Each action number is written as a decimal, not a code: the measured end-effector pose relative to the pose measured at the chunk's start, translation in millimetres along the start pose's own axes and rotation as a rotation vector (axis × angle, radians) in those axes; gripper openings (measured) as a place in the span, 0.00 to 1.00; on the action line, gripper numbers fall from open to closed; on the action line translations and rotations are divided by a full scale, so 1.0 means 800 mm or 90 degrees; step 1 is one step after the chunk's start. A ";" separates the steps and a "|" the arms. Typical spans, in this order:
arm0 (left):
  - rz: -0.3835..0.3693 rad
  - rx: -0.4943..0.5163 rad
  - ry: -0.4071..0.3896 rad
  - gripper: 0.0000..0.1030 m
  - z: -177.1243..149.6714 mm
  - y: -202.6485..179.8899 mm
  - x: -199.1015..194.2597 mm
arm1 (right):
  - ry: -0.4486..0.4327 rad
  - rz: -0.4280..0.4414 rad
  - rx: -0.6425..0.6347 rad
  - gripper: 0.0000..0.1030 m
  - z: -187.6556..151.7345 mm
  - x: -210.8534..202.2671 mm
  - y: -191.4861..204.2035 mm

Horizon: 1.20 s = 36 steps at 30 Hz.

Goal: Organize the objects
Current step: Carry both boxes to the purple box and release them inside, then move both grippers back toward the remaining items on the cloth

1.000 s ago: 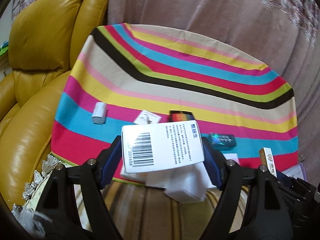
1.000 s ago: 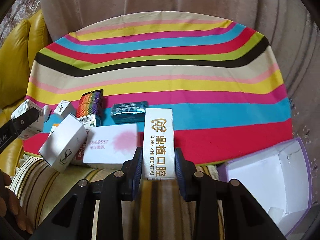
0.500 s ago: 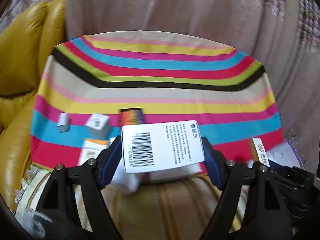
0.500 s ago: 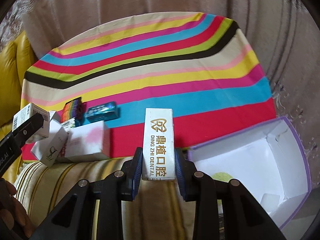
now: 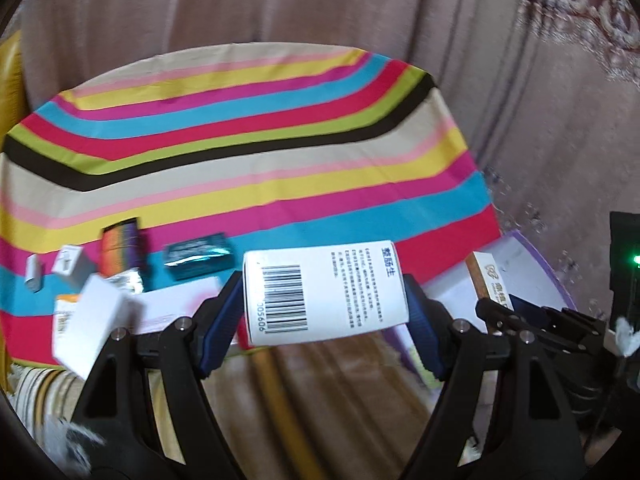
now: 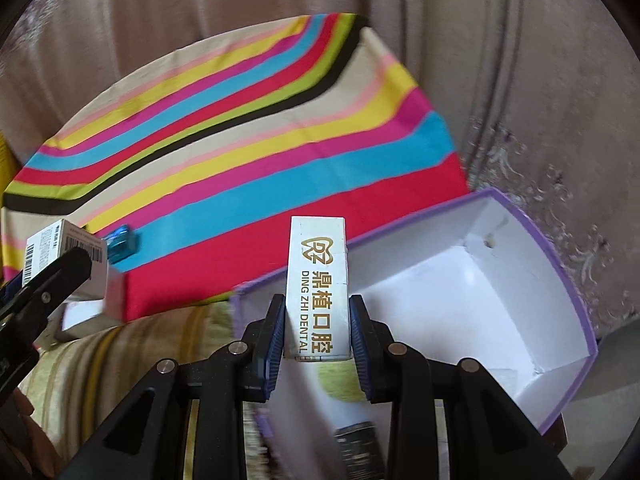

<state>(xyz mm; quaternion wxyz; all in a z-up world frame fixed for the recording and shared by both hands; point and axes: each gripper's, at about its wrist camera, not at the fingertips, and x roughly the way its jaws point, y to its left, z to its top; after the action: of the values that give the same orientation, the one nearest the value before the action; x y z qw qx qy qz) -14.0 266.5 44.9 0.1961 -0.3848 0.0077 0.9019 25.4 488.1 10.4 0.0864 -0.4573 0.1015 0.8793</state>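
My left gripper (image 5: 324, 312) is shut on a white barcode box (image 5: 324, 288), held crosswise above the near edge of the striped cloth (image 5: 240, 152). My right gripper (image 6: 317, 328) is shut on a white dental box (image 6: 318, 280) with gold lettering, held upright over the near left corner of the open purple storage box (image 6: 472, 280). The dental box (image 5: 490, 280) and the storage box (image 5: 532, 256) also show at the right of the left wrist view. The barcode box (image 6: 64, 252) shows at the left of the right wrist view.
Several small boxes lie at the cloth's near left: a teal box (image 5: 198, 256), a rainbow box (image 5: 120, 246), a pink-and-white box (image 5: 176, 304) and white boxes (image 5: 94, 316). A curtain (image 5: 280, 4) hangs behind. A striped cushion (image 5: 320, 392) lies below the grippers.
Both grippers have swung to the right with their boxes. The purple storage box now lies under the right gripper and has come into the left wrist view. The yellow sofa has left the view.
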 end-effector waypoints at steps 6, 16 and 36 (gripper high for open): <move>-0.044 0.023 0.027 0.76 0.005 -0.041 0.022 | -0.011 -0.035 0.043 0.31 0.007 -0.001 -0.050; -0.164 0.040 0.064 0.77 0.016 -0.107 0.057 | -0.027 -0.074 0.103 0.32 0.016 -0.008 -0.116; -0.192 -0.020 0.019 0.83 0.035 -0.059 0.035 | -0.009 -0.077 0.116 0.42 0.029 -0.020 -0.095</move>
<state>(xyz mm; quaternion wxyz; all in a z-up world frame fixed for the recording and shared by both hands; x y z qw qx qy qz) -34.3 324.7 51.5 0.3229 -0.3977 -0.0614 0.8566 35.0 566.0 29.1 0.1811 -0.4468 0.1525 0.8627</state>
